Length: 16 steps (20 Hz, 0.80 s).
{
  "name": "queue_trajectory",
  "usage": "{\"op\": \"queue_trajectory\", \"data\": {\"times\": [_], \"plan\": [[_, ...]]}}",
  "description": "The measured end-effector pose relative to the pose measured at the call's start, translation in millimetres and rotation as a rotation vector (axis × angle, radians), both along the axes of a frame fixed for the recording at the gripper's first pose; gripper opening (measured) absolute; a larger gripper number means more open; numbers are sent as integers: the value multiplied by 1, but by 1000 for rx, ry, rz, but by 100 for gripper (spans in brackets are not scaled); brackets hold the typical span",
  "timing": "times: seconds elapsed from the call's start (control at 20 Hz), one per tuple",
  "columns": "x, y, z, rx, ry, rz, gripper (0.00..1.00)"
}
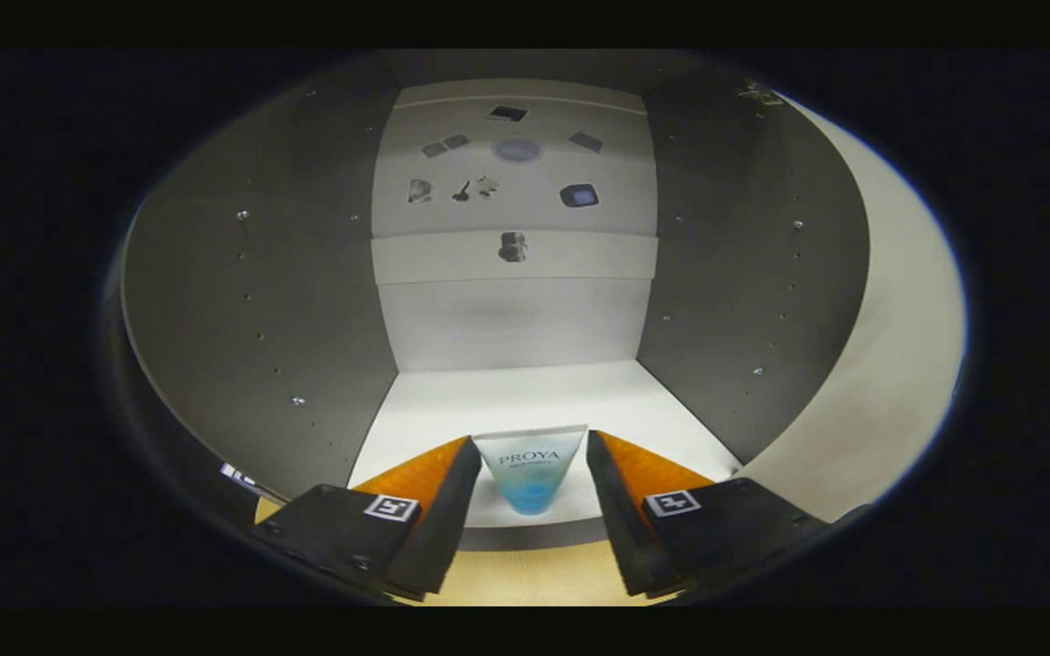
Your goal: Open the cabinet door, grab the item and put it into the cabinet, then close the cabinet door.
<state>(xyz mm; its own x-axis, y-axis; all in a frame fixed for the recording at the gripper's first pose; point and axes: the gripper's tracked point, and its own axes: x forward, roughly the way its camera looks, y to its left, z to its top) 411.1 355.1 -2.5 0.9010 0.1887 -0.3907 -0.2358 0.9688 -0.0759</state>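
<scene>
My gripper (530, 437) reaches into the open cabinet (261, 301), which has grey side walls and a white floor (525, 396). A white tube with a blue lower end (530, 469) stands upright between my fingertips (461, 465), over the front edge of the cabinet floor. Both of the tube's side edges meet the black inner pads, so the gripper is shut on it. The cream cabinet door (899, 364) is swung open to the right of the fingers.
The white back wall (516, 319) carries a white cross strip (580, 257) and several small dark stickers higher up. Grey walls with small screw heads close in on both sides. A light wooden surface (525, 574) lies beneath the fingers, in front of the cabinet.
</scene>
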Motion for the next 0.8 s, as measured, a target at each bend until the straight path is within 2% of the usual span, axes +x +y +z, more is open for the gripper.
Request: {"op": "queue_trajectory", "data": {"times": [0.05, 0.25, 0.5, 0.8], "plan": [[-4, -1, 4, -2, -13, 1, 90], [-34, -10, 22, -2, -77, 15, 100], [-96, -27, 41, 27, -144, 39, 99], [-185, -75, 73, 81, -250, 20, 99]]}}
